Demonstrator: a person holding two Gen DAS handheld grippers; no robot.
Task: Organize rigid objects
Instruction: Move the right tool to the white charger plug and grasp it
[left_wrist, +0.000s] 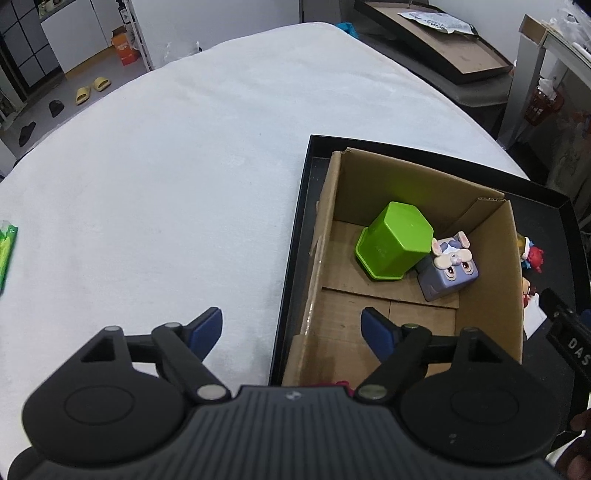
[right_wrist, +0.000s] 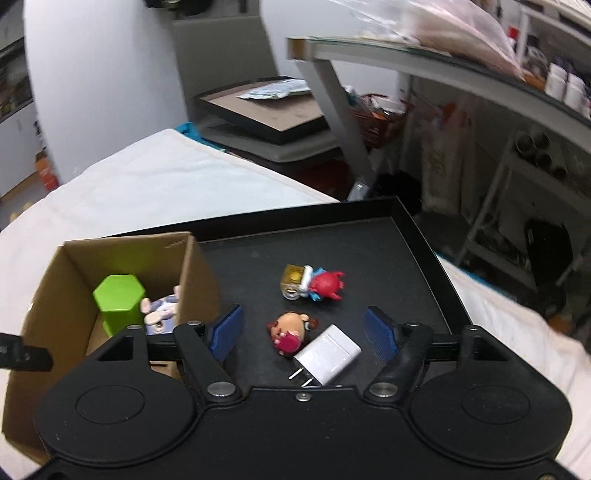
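Both grippers, left (left_wrist: 291, 328) and right (right_wrist: 304, 328), gape empty. Cup (left_wrist: 393, 242) inside box (left_wrist: 513, 266); charger (right_wrist: 328, 354) beside box, on tray (right_wrist: 417, 236).

The left tool (left_wrist: 291, 330) and the right tool (right_wrist: 304, 334) look the same: black ribbed body, two round black discs, silver rivets on black link arms, and blue textured pads (right_wrist: 380, 334).

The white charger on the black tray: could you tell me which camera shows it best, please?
The right wrist view: the white charger lies whole on the black tray, prongs visible, between the open right tool fingers. The left wrist view shows only a white sliver behind the cardboard box.
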